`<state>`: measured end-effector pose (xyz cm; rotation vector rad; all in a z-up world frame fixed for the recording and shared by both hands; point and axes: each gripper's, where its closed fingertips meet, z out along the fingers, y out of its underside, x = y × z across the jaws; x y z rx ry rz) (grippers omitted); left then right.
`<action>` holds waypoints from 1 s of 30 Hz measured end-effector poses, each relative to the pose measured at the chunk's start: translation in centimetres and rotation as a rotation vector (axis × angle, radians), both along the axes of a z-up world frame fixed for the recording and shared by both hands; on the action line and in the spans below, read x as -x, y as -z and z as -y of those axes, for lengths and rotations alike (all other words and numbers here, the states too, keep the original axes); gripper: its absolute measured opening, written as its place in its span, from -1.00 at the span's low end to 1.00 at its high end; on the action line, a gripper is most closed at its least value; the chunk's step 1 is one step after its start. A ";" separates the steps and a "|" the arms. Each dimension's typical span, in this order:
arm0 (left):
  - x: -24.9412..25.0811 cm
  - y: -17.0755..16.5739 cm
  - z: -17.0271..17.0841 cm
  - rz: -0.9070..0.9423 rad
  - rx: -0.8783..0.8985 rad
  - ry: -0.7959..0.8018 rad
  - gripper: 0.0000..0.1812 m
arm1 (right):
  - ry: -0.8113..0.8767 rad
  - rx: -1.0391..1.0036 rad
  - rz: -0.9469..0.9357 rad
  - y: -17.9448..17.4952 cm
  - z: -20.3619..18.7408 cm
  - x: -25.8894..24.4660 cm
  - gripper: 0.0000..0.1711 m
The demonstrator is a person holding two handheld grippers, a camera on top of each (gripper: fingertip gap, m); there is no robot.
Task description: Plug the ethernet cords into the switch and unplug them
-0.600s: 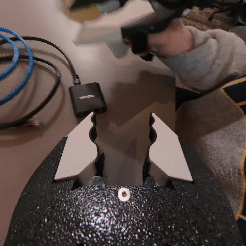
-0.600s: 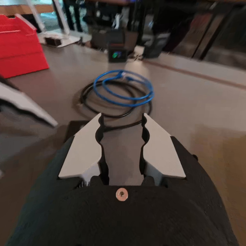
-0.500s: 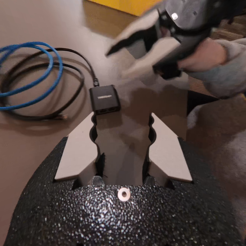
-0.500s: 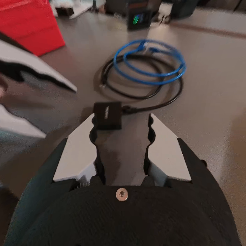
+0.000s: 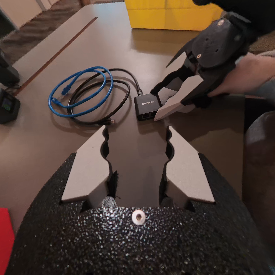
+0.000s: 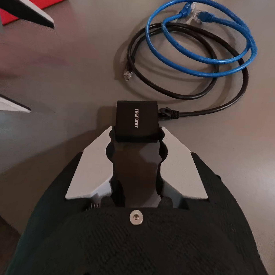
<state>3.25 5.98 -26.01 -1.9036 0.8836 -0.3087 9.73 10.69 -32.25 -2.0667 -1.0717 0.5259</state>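
Observation:
A small black switch (image 5: 146, 106) (image 6: 136, 120) lies on the brown table (image 5: 44, 148). A black cord's plug (image 6: 168, 113) sits in its far end, and the cord's other plug (image 5: 110, 121) (image 6: 127, 73) lies loose. A coiled blue cord (image 5: 65, 90) (image 6: 206, 15) lies unplugged on the black coil. My right gripper (image 6: 136, 131) (image 5: 154, 104) has its fingertips against both sides of the switch's near end. My left gripper (image 5: 136, 128) is open and empty, a short way in front of the switch's open ports; it also shows in the right wrist view (image 6: 41, 67).
A yellow box (image 5: 163, 14) stands at the table's far edge. A red object (image 6: 9, 16) is beside the left gripper. A dark device with a small screen (image 5: 7, 105) sits at the left. The table edge (image 5: 244, 134) runs close on the right.
My right gripper has come down onto the switch and its jaws have narrowed around it. My left gripper has drawn back, so the switch and cords look farther off.

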 end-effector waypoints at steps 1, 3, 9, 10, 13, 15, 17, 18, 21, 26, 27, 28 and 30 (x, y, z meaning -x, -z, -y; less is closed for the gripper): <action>-0.2 0.0 0.0 -0.002 -0.026 0.023 -0.17 | -0.024 0.023 -0.023 -0.3 0.1 0.0 -0.31; -1.0 -0.1 -0.1 0.029 -0.077 0.080 -0.19 | -0.132 0.093 -0.118 -1.4 0.9 0.4 -0.32; -3.1 0.5 -1.0 -0.126 -0.378 0.255 -0.28 | -0.493 0.311 -0.385 -5.5 4.5 0.1 -0.33; -3.5 0.7 -1.1 -0.173 -0.429 0.282 -0.27 | -0.540 0.353 -0.409 -5.9 4.9 -0.2 -0.33; -5.2 1.0 -0.7 -0.246 -0.519 0.376 -0.21 | -0.649 0.503 -0.481 -6.5 6.0 -0.8 -0.33; -6.1 1.3 -0.5 -0.274 -0.558 0.427 -0.20 | -0.699 0.605 -0.531 -6.8 6.3 -1.1 -0.32; -7.0 1.4 -0.2 -0.284 -0.590 0.462 -0.29 | -0.740 0.675 -0.554 -6.8 6.4 -1.4 -0.33; -7.4 1.4 -0.2 -0.286 -0.605 0.470 -0.32 | -0.755 0.700 -0.556 -6.7 6.5 -1.5 -0.33; -8.5 1.0 -0.1 -0.297 -0.670 0.484 -0.46 | -0.794 0.733 -0.553 -6.5 6.6 -1.7 -0.32; -9.2 1.1 -0.3 -0.353 -0.679 0.472 -0.76 | -0.800 0.656 -0.554 -7.0 5.9 -1.5 -0.32; -8.9 0.9 -0.5 -0.362 -0.682 0.451 -0.76 | -0.785 0.632 -0.577 -7.5 5.4 -1.4 -0.33; -8.6 0.8 -0.6 -0.372 -0.693 0.435 -0.76 | -0.757 0.597 -0.618 -8.2 4.6 -1.4 -0.32; -7.2 0.5 -0.8 -0.373 -0.698 0.367 -0.76 | -0.682 0.494 -0.693 -9.7 2.4 -1.6 -0.29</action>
